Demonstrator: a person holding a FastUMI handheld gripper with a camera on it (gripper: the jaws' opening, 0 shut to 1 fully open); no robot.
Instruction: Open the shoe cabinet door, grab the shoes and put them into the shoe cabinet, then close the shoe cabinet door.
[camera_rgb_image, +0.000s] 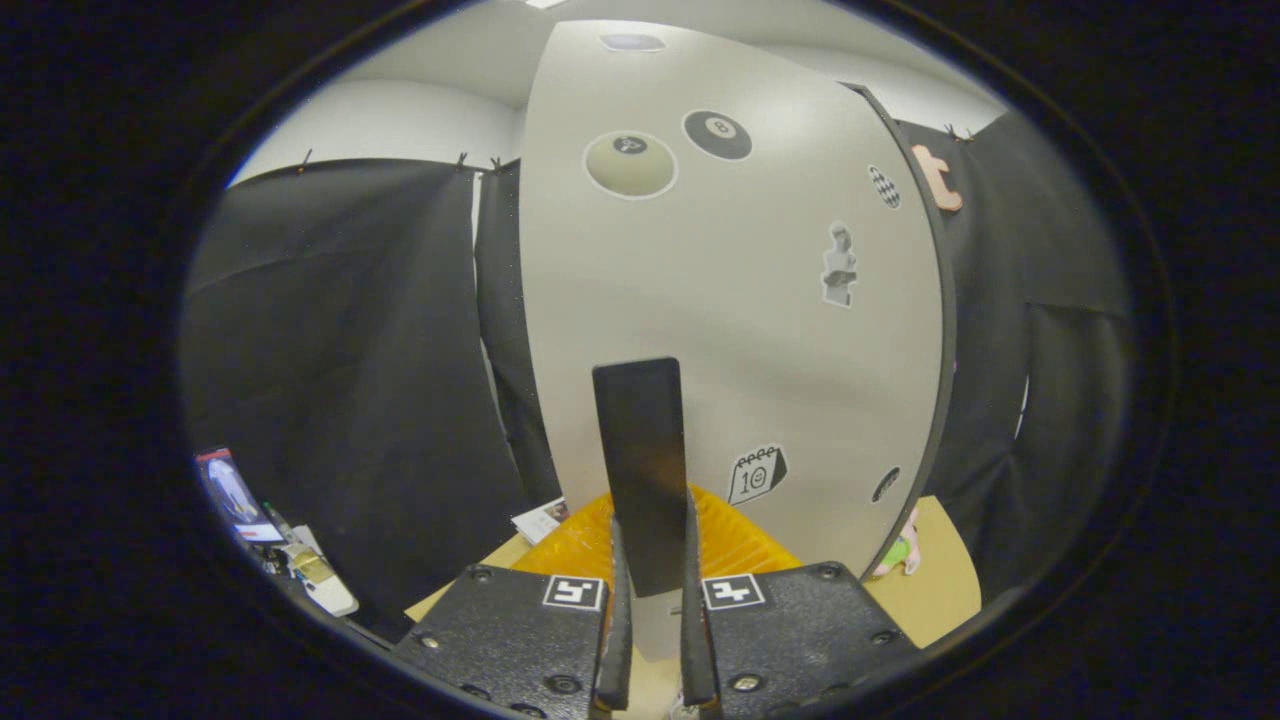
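Both fingers of the gripper (652, 610) clamp the door handle (640, 470) (cabinet door (740, 330) upright).

I hold the gripper (655, 600) level, its fingers (615, 640) drawn close together, pinching a thin upright handle (645, 470).

Cabinet door (730, 330): pale, upright, stickers on its face. Handle (645, 470): dark vertical bar on the door, clamped between both fingers of the tongs (652, 610). Orange item (740, 545): below the handle, on the surface (940, 590).
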